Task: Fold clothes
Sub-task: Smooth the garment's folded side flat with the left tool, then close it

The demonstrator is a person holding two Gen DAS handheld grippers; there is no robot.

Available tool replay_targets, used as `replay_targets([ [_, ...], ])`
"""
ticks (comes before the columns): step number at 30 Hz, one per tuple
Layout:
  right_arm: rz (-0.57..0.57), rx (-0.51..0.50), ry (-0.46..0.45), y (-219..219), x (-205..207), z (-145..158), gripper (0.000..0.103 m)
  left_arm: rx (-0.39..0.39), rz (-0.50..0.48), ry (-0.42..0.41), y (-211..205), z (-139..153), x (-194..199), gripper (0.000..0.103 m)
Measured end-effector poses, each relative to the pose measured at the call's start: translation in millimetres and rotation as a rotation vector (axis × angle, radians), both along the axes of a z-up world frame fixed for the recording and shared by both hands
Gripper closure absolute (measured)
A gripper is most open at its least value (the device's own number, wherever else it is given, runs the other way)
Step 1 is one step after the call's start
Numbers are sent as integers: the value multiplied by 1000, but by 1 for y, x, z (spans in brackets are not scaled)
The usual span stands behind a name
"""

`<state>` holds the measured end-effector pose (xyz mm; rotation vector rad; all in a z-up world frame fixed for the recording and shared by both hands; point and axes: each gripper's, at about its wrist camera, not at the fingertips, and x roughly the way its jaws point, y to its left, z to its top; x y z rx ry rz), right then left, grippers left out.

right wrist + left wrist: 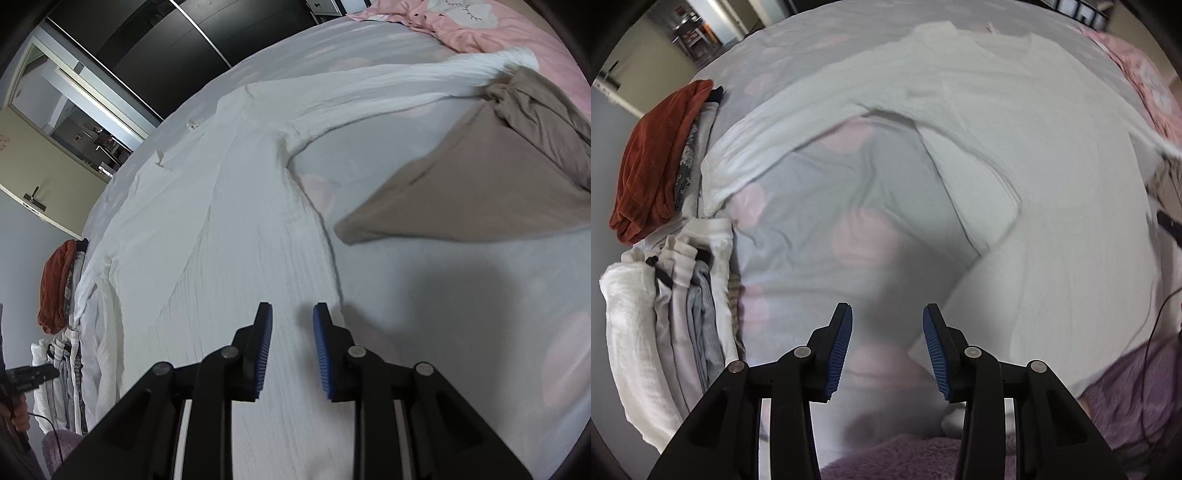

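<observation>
Lying spread across the grey bedsheet (461,295) with faint pink spots: one white long-sleeved garment (229,229) of crinkled cloth, the landmark for all entries below.

- Left gripper (887,345) — jaws apart, nothing between the blue pads; it hangs over bare sheet just beside the garment's lower edge, under the sleeve that reaches toward the stacked clothes. This view is blurred.
- Right gripper (292,347) — jaws apart, empty, poised over the garment's lower body near its edge.
- Garment sleeves: one stretches away to a taupe garment (480,177), its cuff touching that cloth; the other runs toward the stacks.
- Rust-red folded item (653,158) — atop a stack at the bed's edge, just beyond the garment's sleeve end.
- Folded whites and greys (676,314) — a second stack, beside the first.
- Pink duvet (491,33) — bunched at the far side of the bed, beyond the garment's outstretched sleeve.
- Purple fleece (1126,398) — nearest the cameras, below the garment's hem.
</observation>
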<state>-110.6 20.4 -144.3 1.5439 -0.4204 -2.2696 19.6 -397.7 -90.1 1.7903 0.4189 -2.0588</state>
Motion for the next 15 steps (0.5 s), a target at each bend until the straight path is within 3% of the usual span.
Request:
replay_targets([
  [4,-21,-26,-65,15,17,-6,80,-62,-75,-84,30,-1,3,56],
  [6,-50,-35,-106,27,27,-10,80,-102,-121,-122,47,3,2,46],
  [12,-158,-71,-207,61,51,-15,80,-202,-235,-123,72,-17,-5,46],
  [15,-173,-45,-227,61,59,-13,78,-179,-211,-100,67,-42,2,46],
])
